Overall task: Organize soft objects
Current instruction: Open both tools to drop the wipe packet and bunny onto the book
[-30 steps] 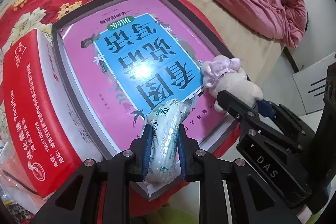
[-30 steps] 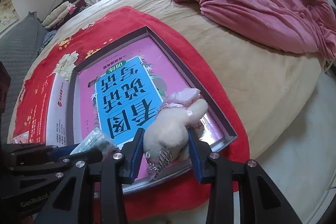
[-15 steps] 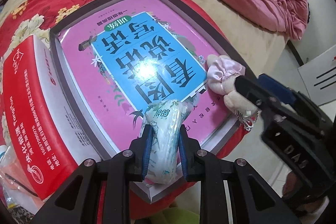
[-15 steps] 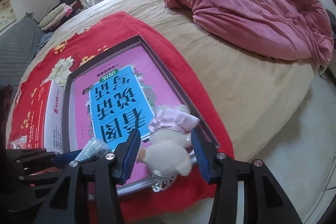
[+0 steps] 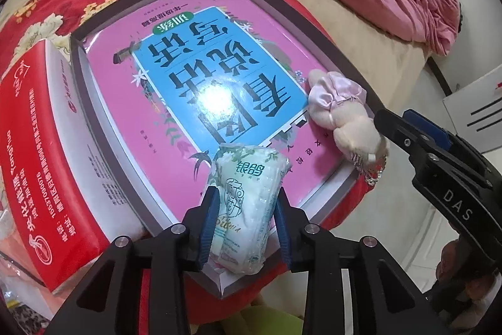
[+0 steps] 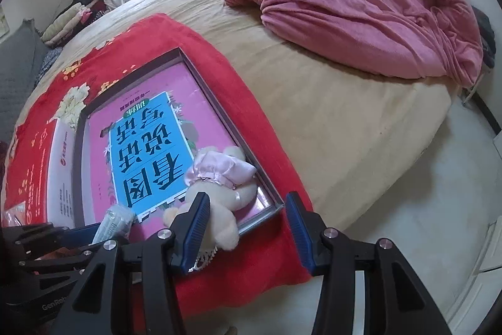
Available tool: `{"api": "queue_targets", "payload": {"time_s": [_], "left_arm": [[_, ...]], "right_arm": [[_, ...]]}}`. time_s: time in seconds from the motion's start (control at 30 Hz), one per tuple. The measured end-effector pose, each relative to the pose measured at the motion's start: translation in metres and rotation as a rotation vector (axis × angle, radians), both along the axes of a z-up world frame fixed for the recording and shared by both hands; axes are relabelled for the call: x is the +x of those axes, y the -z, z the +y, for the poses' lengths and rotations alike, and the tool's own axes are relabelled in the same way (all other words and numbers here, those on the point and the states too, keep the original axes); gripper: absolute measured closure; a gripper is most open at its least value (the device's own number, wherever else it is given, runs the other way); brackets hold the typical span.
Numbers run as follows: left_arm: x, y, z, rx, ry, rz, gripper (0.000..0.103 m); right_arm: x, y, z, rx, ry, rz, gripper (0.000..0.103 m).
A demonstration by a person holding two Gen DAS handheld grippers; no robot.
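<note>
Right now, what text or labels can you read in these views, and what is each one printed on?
"看图说话写话" with "训练": book cover in the tray, seen upside down.
"银鸽": tissue pack between the left gripper jaws.
"DAS": right gripper body.
"GenRob", cut off: left gripper body in the right wrist view.
"Yonghuo": red box; its phone number and small print are too blurred.

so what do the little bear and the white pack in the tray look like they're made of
Bear: fuzzy cream plush by its nap, with a shiny pink, satin-looking bonnet. Pack: tissues, probably, in thin glossy printed plastic film; the wrap crinkles and catches light. Tray: rigid grey board, likely cardboard, matte.
</note>
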State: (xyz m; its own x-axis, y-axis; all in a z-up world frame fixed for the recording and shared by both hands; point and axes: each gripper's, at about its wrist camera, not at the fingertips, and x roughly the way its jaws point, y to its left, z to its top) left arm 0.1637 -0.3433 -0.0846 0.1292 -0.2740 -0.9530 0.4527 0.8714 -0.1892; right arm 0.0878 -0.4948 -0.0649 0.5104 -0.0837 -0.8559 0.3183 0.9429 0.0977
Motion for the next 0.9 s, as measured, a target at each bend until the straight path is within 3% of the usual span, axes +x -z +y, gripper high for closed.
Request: {"api": "queue_targets", "payload": {"time_s": [0.37, 0.5, 0.73, 0.9], "left_arm": [[-0.003, -0.012, 0.009, -0.012, 0.014, -0.027, 0.057], [-0.003, -0.015, 0.012, -0.013, 0.016, -0.021, 0.048], [-0.005, -0.017, 0.014, -0.030, 0.002, -0.022, 0.048], [-0.010, -0.026, 0.020, -0.043, -0.003, -0.035, 0.048]], "right_arm": [[0.024, 0.016, 0.010, -0.020, -0.009, 0.026, 0.053], [0.021, 0.004, 0.012, -0.023, -0.033, 0.015, 0.053], [0.000, -0.012, 0.020, -0.071, -0.108, 0.019, 0.053], [0.002, 0.007, 0.026, -0.082, -0.129, 0.095, 0.052]]}}
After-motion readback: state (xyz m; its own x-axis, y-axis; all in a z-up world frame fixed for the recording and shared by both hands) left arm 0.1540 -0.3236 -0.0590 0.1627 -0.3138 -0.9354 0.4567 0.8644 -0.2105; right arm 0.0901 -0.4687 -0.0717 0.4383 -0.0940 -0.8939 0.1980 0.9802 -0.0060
